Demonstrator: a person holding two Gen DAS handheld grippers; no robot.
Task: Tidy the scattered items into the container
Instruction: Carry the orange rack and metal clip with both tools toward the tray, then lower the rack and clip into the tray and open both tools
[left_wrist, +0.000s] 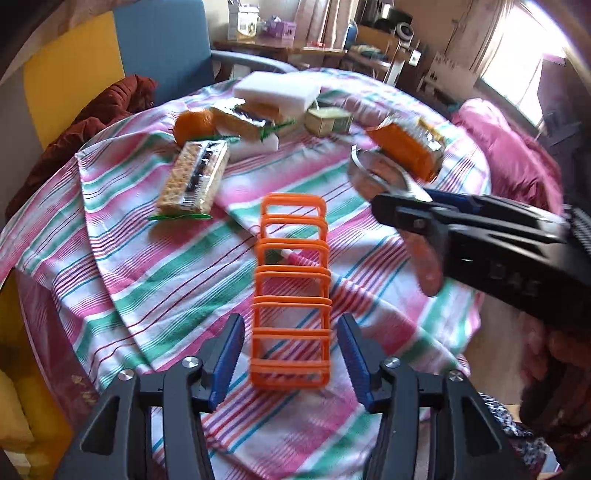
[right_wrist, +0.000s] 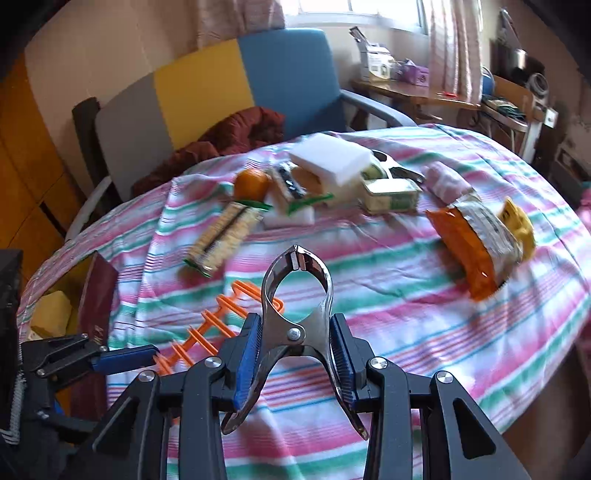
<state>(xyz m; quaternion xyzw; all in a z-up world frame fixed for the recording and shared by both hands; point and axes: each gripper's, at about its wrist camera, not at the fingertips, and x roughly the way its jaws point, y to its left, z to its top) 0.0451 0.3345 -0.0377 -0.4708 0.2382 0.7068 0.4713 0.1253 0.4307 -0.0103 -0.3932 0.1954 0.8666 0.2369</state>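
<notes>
Scattered items lie on the striped cloth (left_wrist: 122, 258) that covers the counter: a cracker packet (left_wrist: 192, 177), an orange (left_wrist: 194, 123), a white foam block (left_wrist: 277, 90), a small green-and-cream box (left_wrist: 328, 120) and an orange snack bag (left_wrist: 406, 147), all well ahead of the left tool (left_wrist: 290, 360). Which thing serves as the container I cannot tell.

An orange plastic rack (left_wrist: 291, 295) stands on the cloth directly ahead of the left tool, its near end between the two blue pads (left_wrist: 225, 362). Those pads stand apart on either side of the rack with a gap showing on both sides, so this tool is open and grips nothing.

The right tool (right_wrist: 295, 358) is clamped on a shiny metal spring clamp (right_wrist: 295, 295): its blue pads press the clamp's two handles, and the clamp's closed tip points forward, away from the tool, above the cloth. In the left wrist view the right tool (left_wrist: 402, 206) comes in from the right side, ahead of the left tool, with the clamp (left_wrist: 373, 173) blurred at its tip near the snack bag. In the right wrist view the left tool (right_wrist: 125, 358) sits low to the left, at the rack (right_wrist: 221, 314).
</notes>
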